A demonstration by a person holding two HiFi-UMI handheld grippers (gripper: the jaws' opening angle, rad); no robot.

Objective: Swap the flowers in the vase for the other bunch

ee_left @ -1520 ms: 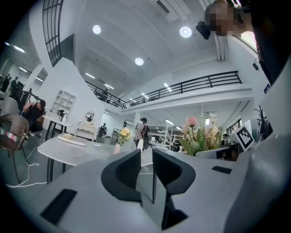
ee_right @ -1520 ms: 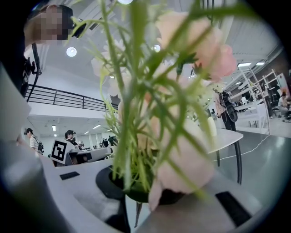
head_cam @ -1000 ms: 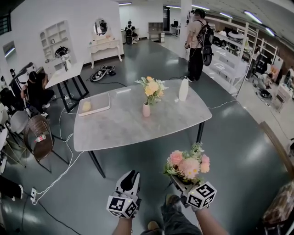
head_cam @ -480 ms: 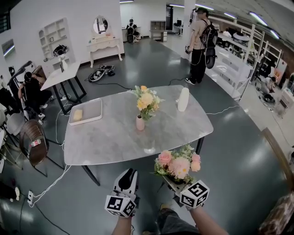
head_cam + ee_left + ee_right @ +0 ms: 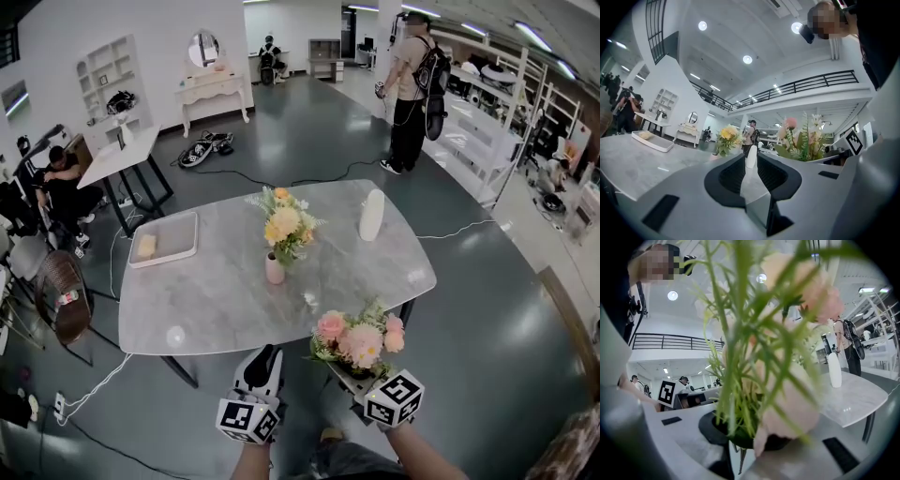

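The surface (image 5: 216, 300) is a grey, veined, stone-look top, polished and throwing back the ceiling lights. The floor (image 5: 309, 141) is dark, smooth and high gloss. The vase (image 5: 275, 270) is pale pink and smooth, with a glazed look. The yellow flowers (image 5: 281, 220) have matt petals; their material cannot be told. The pink bunch (image 5: 361, 339) has soft, matt, cloth-like petals, and its thin green fronds look plastic. The white bottle (image 5: 372, 215) is smooth and matt. The tray (image 5: 161, 246) is white and smooth, with a slight sheen. The left tongs (image 5: 749, 161) have a matt pale grey plastic shell and black, finely ribbed pads. The right tongs (image 5: 740, 437) have the same matt shell. The marker cubes (image 5: 248, 420) carry matt black-and-white print.
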